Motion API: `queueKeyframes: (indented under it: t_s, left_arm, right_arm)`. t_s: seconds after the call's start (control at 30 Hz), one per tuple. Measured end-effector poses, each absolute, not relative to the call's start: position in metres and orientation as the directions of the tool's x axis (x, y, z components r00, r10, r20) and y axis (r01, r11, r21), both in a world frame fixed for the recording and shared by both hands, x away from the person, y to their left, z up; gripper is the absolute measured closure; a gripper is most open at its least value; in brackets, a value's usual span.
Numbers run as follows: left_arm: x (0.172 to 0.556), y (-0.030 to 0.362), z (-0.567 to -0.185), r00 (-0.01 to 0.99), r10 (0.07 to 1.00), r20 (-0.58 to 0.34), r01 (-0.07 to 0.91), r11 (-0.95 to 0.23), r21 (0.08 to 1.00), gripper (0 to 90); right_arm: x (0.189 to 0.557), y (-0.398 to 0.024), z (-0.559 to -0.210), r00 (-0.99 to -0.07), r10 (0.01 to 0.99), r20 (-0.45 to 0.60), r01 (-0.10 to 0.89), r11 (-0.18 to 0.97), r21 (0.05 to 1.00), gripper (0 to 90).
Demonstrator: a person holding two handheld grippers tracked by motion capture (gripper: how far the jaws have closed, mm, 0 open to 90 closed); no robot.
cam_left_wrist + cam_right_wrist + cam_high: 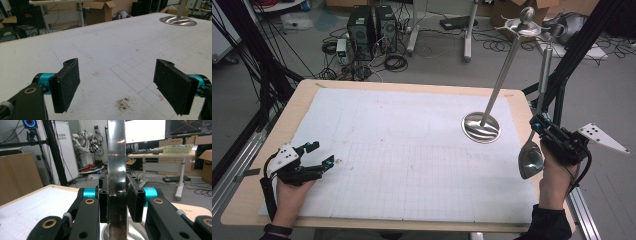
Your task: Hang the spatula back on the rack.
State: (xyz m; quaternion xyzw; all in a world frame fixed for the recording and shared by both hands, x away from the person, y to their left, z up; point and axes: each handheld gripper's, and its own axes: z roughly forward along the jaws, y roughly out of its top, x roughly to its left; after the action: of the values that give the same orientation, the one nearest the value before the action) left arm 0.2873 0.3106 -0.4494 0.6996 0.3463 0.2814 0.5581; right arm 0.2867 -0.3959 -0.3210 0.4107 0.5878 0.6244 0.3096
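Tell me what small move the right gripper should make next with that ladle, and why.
Probably lift the ladle toward the rack's top ring. The right gripper is shut on its handle with the bowl hanging low at the table edge, while the stand rises beside it. The left gripper rests open.

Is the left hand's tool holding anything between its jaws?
No, the left gripper stands open, with bare white mat between its jaws.
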Motion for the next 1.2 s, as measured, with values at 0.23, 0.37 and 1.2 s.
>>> queueKeyframes:
  t_s: [0.23, 0.37, 1.2]
  left_arm:
    - [0.287, 0.311, -0.449, 0.603, 0.798, 0.008, 0.171, -0.139, 0.975, 21.4]
    - [0.287, 0.311, -0.449, 0.603, 0.798, 0.010, 0.171, -0.141, 0.975, 21.4]
    - [0.288, 0.310, -0.449, 0.607, 0.795, 0.015, 0.174, -0.150, 0.973, 21.5]
  right_arm:
    - [0.294, -0.395, -0.323, -0.472, 0.865, 0.167, 0.114, -0.128, 0.985, 74.9]
    - [0.297, -0.394, -0.324, -0.477, 0.863, 0.166, 0.117, -0.125, 0.985, 74.9]
    - [0.316, -0.380, -0.331, -0.503, 0.847, 0.173, 0.161, -0.105, 0.981, 74.6]
